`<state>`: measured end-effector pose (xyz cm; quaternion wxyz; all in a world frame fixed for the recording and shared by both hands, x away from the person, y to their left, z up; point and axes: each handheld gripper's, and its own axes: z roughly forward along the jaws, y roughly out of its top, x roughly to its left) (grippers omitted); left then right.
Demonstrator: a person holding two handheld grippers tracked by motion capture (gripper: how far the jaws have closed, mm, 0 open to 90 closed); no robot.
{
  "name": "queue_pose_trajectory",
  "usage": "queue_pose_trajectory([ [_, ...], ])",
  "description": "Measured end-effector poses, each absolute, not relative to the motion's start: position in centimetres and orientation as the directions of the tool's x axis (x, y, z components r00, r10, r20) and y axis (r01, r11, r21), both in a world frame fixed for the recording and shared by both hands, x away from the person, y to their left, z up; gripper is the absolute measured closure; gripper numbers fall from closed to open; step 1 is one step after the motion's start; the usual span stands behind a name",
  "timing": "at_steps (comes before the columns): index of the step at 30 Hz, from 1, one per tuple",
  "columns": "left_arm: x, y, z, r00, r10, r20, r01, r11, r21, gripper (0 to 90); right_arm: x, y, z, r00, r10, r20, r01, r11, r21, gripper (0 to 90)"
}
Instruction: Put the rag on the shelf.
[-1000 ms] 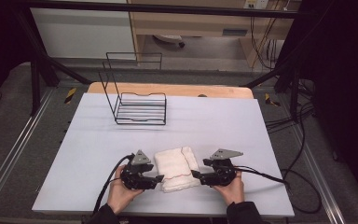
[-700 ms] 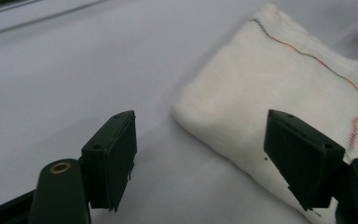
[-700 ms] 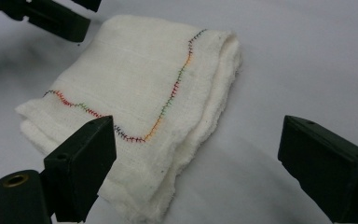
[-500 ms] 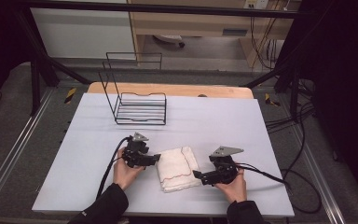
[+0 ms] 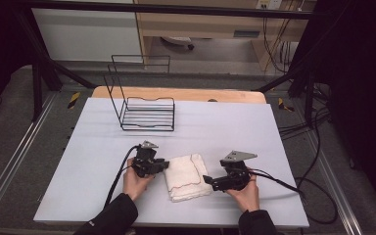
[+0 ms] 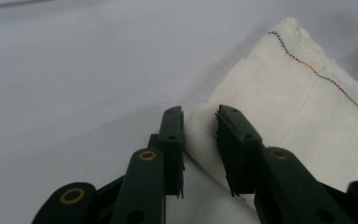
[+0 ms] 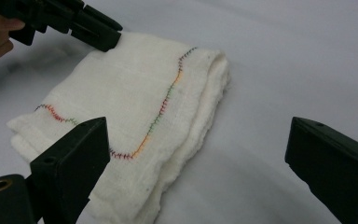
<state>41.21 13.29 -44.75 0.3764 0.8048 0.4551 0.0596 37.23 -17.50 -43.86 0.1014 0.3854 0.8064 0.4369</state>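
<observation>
A folded white cloth with a wavy multicoloured stitch line lies on the pale table near the person's side. My left gripper sits at its far left corner. In the left gripper view its jaws have just been closing, and the cloth's corner fills the narrow gap of the left gripper, pinched between both pads. My right gripper stands wide open at the cloth's right edge. In the right gripper view one jaw of the right gripper is over the cloth, the other over bare table. The left gripper shows at the far corner.
A black wire rack stands upright at the back left of the grey table top. A wooden board edge runs along the far side. Cables trail from both grippers toward the front and right.
The left gripper has moved from the cloth's near left side up to its far left corner, and its jaws have narrowed onto it. The right gripper has drawn slightly off the cloth.
</observation>
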Motion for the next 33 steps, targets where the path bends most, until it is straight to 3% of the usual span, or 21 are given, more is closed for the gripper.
queue_pose_trajectory([
  [10,41.1,13.0,-44.8,0.601,0.765,-0.232,0.670,-0.324,0.668,78.8,39.9,-17.0,-43.6,-0.654,0.728,0.205,0.554,0.277,0.785,10.3],
  [24,40.7,12.7,-44.9,0.627,0.757,-0.184,0.630,-0.353,0.692,79.8,44.0,-14.6,-45.3,-0.643,0.735,0.216,0.580,0.283,0.764,40.1],
  [33,40.7,12.8,-45.0,0.641,0.748,-0.174,0.614,-0.362,0.701,79.2,43.8,-14.1,-45.8,-0.655,0.723,0.220,0.594,0.312,0.742,55.9],
])
